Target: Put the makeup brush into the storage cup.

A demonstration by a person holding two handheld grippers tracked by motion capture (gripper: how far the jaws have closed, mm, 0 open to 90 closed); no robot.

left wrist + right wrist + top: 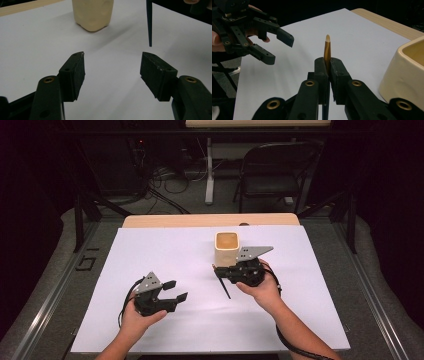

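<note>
The right hand-held gripper (328, 68) is clamped tight on a thin pencil-like stick (327, 48), right beside the cream cup (226, 248). I'd tip it upright over the opening before releasing. The left hand-held gripper (112, 72) sits apart and empty over the tabletop (165, 255).

Cup (226, 248) on sheet (165, 255), pen (223, 282) just before it.

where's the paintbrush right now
The paintbrush is clamped in the right gripper, right of centre in the high view, its dark handle slanting down over the white sheet just in front of the cream cup.
</note>
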